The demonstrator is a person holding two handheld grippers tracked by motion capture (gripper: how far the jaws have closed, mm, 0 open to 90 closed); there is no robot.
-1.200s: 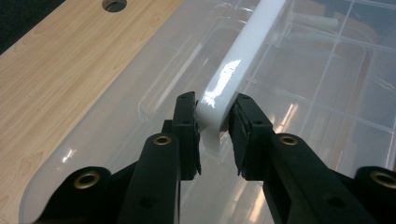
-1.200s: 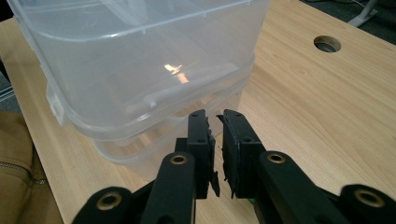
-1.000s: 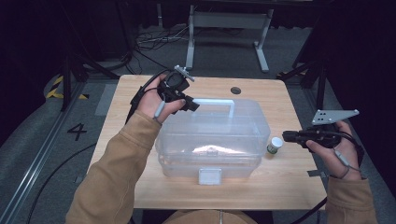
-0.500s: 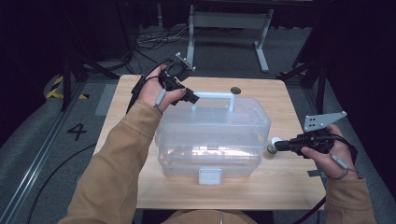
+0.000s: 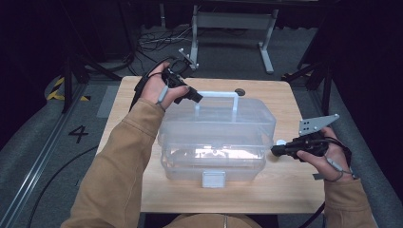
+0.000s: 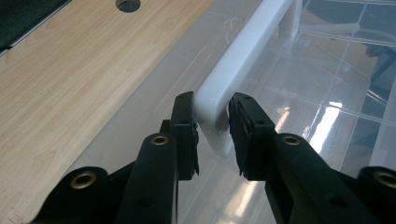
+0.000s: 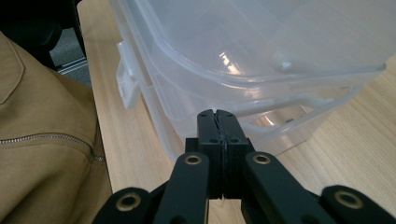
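left claw (image 6: 212, 135): clamped on the near end of the white handle (image 6: 243, 60), one pad on each side of the bar where it bends down into its post; in the high view it sits at about 11 o'clock of the box, and it has kept that grip and place over the last second

right claw (image 7: 218, 116): clenched with nothing between the jaws, pads pressed flat together; the jaws have just been closing to this, empty throughout; its tip rests against or just short of the box's side wall below the lid's rim, I cannot tell which

what has changed: the right claw (image 5: 278, 150) has slid in from farther out at 3 o'clock, and the small white bottle (image 5: 280, 142) that stood clear beside the box a second ago is now partly hidden just behind its tip

storage box (image 5: 216, 137): clear plastic, lid down, front latch (image 5: 213, 179) at 6 o'clock, standing mid-table with pale contents showing dimly through the wall

table (image 5: 285, 194): light wood, a round cable hole (image 5: 240, 91) at 12 o'clock beyond the handle

person: tan sleeves come in from 6 o'clock, left forearm lying across the box's left end

meaning for the work: by my reading the left claw steadies or readies a lift by the handle while the shut right claw is set as a blunt pusher at the box's right end; the bottle close by could be knocked
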